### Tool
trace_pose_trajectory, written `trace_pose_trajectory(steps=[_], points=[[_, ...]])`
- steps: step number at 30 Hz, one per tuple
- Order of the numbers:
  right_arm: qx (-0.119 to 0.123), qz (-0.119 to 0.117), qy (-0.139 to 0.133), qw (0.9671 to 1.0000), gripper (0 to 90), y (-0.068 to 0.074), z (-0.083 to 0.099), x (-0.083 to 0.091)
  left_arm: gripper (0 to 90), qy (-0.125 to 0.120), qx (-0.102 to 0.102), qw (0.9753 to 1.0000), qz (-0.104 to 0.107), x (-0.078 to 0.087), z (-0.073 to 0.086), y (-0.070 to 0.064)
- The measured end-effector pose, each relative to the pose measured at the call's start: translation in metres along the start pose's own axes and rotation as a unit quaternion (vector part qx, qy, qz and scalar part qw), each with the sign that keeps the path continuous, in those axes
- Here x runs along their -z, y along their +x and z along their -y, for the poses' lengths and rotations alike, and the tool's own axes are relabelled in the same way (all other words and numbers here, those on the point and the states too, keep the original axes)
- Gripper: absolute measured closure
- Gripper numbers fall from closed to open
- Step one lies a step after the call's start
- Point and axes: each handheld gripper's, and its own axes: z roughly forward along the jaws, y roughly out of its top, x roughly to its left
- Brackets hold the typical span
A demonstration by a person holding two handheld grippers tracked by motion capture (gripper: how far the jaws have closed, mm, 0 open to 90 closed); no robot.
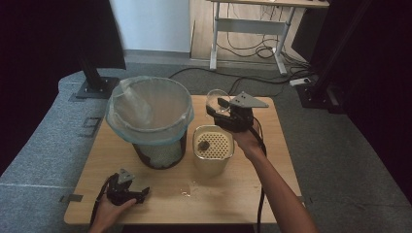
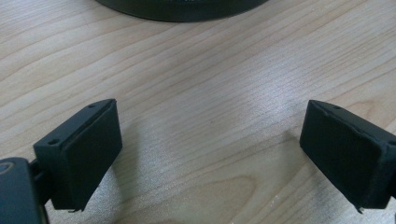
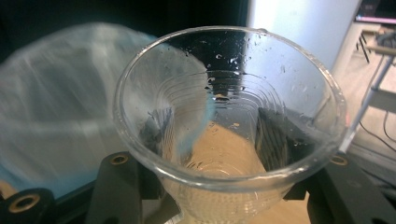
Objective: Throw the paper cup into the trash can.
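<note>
We see a pale wooden bench (image 1: 160,194) on grey carpet, with a dark room around it and a white-framed desk (image 1: 252,24) with loose cables at twelve o'clock.

Starting at the jaws: the right gripper (image 1: 224,110), held up over the bench's far middle, has its jaws clenched on a clear plastic cup (image 3: 229,121). In the right gripper view the cup's mouth faces us, its wall beaded with water droplets, and the black pads press its lower sides from both flanks. In the high view the cup (image 1: 216,98) sits at the gripper's eleven o'clock.

The left gripper (image 2: 210,158) rests near the bench's front edge at about seven o'clock, jaws spread wide and released, with bare wood grain between them. In the high view the left gripper (image 1: 127,190) lies under the person's hand.

Outward from there, a cream container with a perforated insert (image 1: 213,145) stands just below the right gripper, a small dark lump (image 1: 203,144) lying on the insert. Beside it at nine o'clock stands a black mesh bin (image 1: 150,121) lined with a pale blue bag, which rises blurred beside the cup in the right gripper view. A small wet patch (image 1: 186,191) marks the wood in front of the container.
</note>
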Motion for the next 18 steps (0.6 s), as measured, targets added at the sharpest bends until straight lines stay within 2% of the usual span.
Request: trace_pose_trajectory(steps=[5, 9, 13, 15, 16, 17, 18], points=[[-0.001, -0.010, -0.028, 0.9996, 47.2, 0.011, -0.031, -0.003, 5.1, -0.001, 0.001, 1.0000, 0.000, 0.000, 0.000, 0.000], [-0.007, -0.023, -0.045, 0.9987, 47.2, 0.021, -0.056, -0.014, 5.1, -0.001, 0.001, 1.0000, 0.000, 0.000, 0.000, 0.000], [0.002, -0.039, -0.048, 0.9980, 47.0, 0.039, -0.078, -0.038, 5.1, -0.001, 0.002, 1.0000, 0.000, 0.000, 0.000, 0.000], [-0.004, -0.045, -0.044, 0.9980, 46.8, 0.049, -0.086, -0.054, 5.0, -0.001, 0.001, 1.0000, 0.001, 0.000, 0.000, 0.000], [-0.004, -0.045, -0.044, 0.9980, 46.8, 0.049, -0.086, -0.054, 5.0, -0.001, 0.001, 1.0000, 0.001, 0.000, 0.000, 0.000], [0.004, -0.054, -0.039, 0.9978, 46.5, 0.061, -0.093, -0.068, 5.0, -0.001, 0.001, 1.0000, 0.001, 0.000, 0.000, 0.000], [0.012, -0.057, -0.034, 0.9977, 46.4, 0.066, -0.095, -0.075, 5.0, -0.001, 0.001, 1.0000, 0.001, 0.000, 0.000, 0.000]])
